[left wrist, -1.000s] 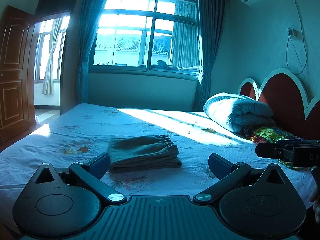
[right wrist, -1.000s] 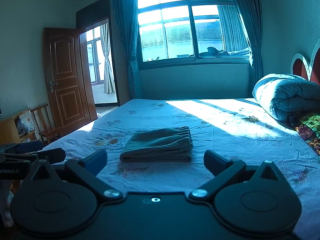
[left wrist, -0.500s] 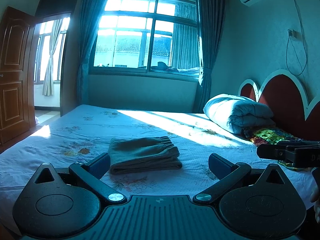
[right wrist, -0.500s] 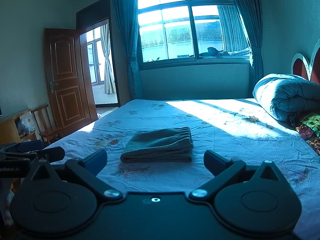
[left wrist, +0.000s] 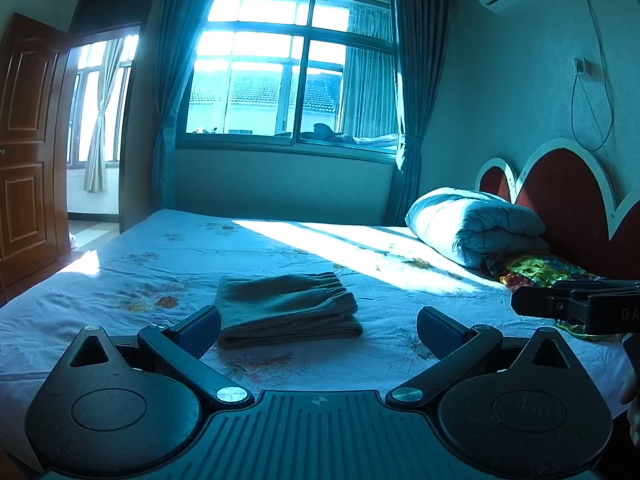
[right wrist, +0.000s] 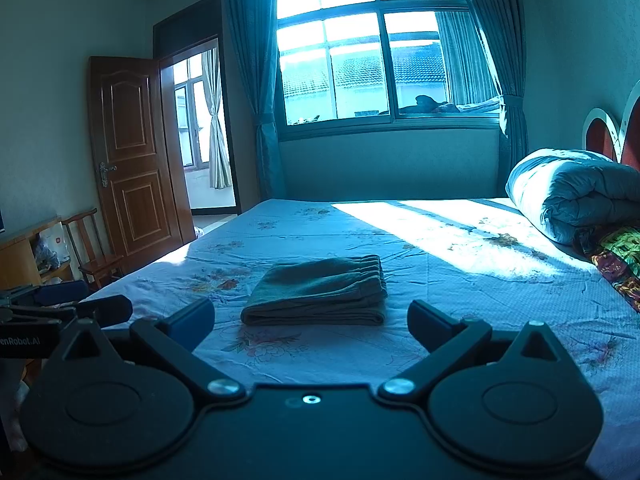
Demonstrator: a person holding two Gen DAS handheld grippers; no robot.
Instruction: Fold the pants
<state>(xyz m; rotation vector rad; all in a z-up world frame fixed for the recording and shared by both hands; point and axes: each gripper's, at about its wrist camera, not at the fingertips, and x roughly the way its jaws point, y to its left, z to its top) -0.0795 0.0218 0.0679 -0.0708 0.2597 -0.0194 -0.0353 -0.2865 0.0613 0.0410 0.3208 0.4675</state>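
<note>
on the bed (left wrist: pixel 168 248), folded pants (left wrist: pixel 286 308) lie crosswise, waistband rightward.

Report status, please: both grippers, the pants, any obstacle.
Left gripper open, empty; right gripper open, empty, both short of the pants. Pants folded in a neat stack on the bed. Nothing in the way.
</note>
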